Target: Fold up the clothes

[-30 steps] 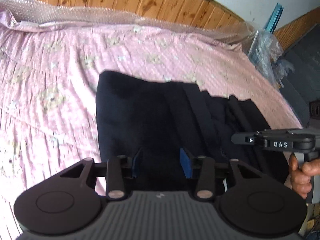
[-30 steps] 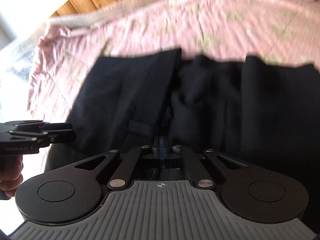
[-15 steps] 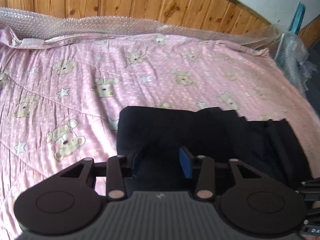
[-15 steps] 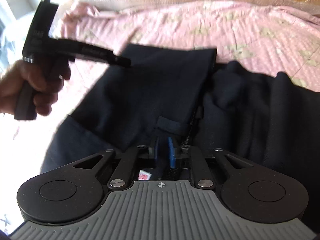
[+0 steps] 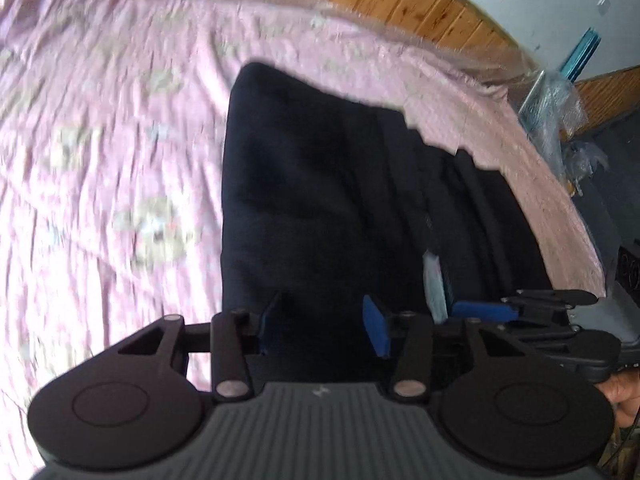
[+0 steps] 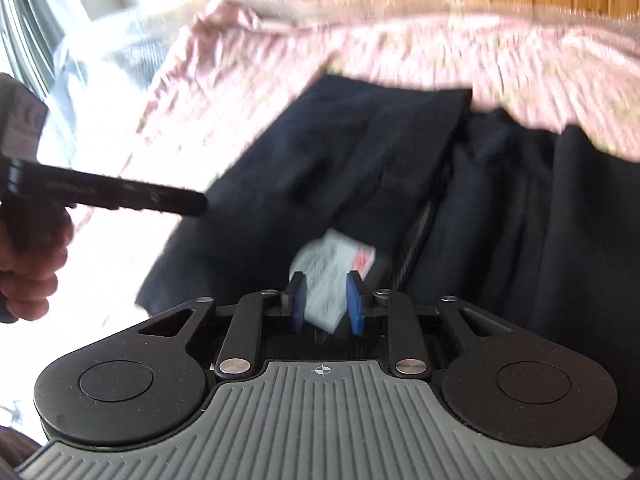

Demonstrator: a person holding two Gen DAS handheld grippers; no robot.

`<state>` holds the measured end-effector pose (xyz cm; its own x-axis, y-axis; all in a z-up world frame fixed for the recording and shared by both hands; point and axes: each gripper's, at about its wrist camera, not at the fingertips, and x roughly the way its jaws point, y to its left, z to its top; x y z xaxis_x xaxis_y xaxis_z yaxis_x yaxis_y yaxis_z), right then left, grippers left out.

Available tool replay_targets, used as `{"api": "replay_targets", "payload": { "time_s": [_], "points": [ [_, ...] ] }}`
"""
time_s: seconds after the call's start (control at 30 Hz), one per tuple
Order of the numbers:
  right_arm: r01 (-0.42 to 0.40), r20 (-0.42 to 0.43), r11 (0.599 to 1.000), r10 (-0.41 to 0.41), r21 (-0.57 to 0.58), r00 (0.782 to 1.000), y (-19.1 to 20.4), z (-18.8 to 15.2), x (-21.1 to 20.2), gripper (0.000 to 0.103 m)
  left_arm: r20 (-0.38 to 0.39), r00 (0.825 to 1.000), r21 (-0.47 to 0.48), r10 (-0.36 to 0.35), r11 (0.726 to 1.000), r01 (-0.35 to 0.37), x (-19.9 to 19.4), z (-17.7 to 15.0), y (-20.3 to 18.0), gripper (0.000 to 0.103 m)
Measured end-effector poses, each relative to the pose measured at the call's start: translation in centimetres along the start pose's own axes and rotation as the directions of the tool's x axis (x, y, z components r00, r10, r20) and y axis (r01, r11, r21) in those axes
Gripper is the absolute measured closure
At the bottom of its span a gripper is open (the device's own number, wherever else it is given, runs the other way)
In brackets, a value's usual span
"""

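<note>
The dark trousers (image 5: 320, 200) lay flat on the pink bedspread (image 5: 100, 140) (both views blurred). The left gripper (image 5: 323, 326) hovered over them, jaws released. The right gripper (image 6: 326, 302) stood parted around a white label (image 6: 332, 272), not clamping it.

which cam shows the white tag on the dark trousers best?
Right wrist: the white tag faces the camera, print and red patch visible though blurred, between the right gripper fingers. Left wrist shows the tag only edge-on, a thin pale strip on the trousers.
</note>
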<state>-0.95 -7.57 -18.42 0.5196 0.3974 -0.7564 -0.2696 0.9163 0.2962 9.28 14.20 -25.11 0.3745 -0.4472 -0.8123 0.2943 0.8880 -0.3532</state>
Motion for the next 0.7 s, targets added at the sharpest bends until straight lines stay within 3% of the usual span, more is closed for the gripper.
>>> {"api": "replay_targets", "payload": {
  "time_s": [0.13,0.2,0.23,0.27,0.4,0.43,0.5,0.57,0.7],
  "points": [
    [0.036,-0.007,0.988,-0.035,0.147,0.999,-0.9,-0.5,0.3,0.065,-0.005,1.0,0.03,-0.025,0.999,0.025,-1.0,-1.0,-0.7,0.06],
    [0.048,0.055,0.976,-0.061,0.211,0.997,-1.5,0.6,-0.1,0.055,0.016,0.998,0.037,-0.058,0.998,0.057,-1.8,-1.2,-1.1,0.058],
    [0.049,0.075,0.968,-0.069,0.244,0.995,-2.1,1.2,0.3,0.043,0.025,0.997,0.043,-0.072,0.997,0.071,-2.2,-1.3,-1.4,0.058],
    [0.048,0.08,0.958,-0.073,0.283,0.994,-2.9,1.8,1.2,0.039,0.026,0.997,0.065,-0.071,0.996,0.069,-2.3,-1.5,-1.6,0.058],
    [-0.003,0.063,0.926,-0.023,0.378,0.998,-4.7,1.7,5.2,0.04,0.034,0.999,0.114,-0.033,0.993,0.029,-2.5,-1.9,-2.5,0.059],
    [-0.013,0.068,0.926,-0.014,0.376,0.998,-4.6,1.6,5.6,0.05,0.042,0.999,0.101,-0.024,0.995,0.02,-2.6,-1.9,-2.4,0.059],
    [-0.003,0.056,0.932,-0.019,0.363,0.998,-4.0,1.5,6.4,0.057,0.036,0.999,0.065,-0.005,0.998,0.003,-2.2,-1.7,-2.1,0.059],
    [0.006,0.054,0.934,-0.027,0.356,0.998,-3.8,1.2,6.9,0.082,0.02,1.0,0.047,0.01,0.999,-0.011,-1.6,-1.5,-2.0,0.059],
    [0.064,0.06,0.928,-0.092,0.367,0.994,-5.0,1.1,5.4,0.103,0.008,1.0,0.077,0.016,0.997,-0.017,-1.1,-1.6,-3.1,0.057]
  ]
}}
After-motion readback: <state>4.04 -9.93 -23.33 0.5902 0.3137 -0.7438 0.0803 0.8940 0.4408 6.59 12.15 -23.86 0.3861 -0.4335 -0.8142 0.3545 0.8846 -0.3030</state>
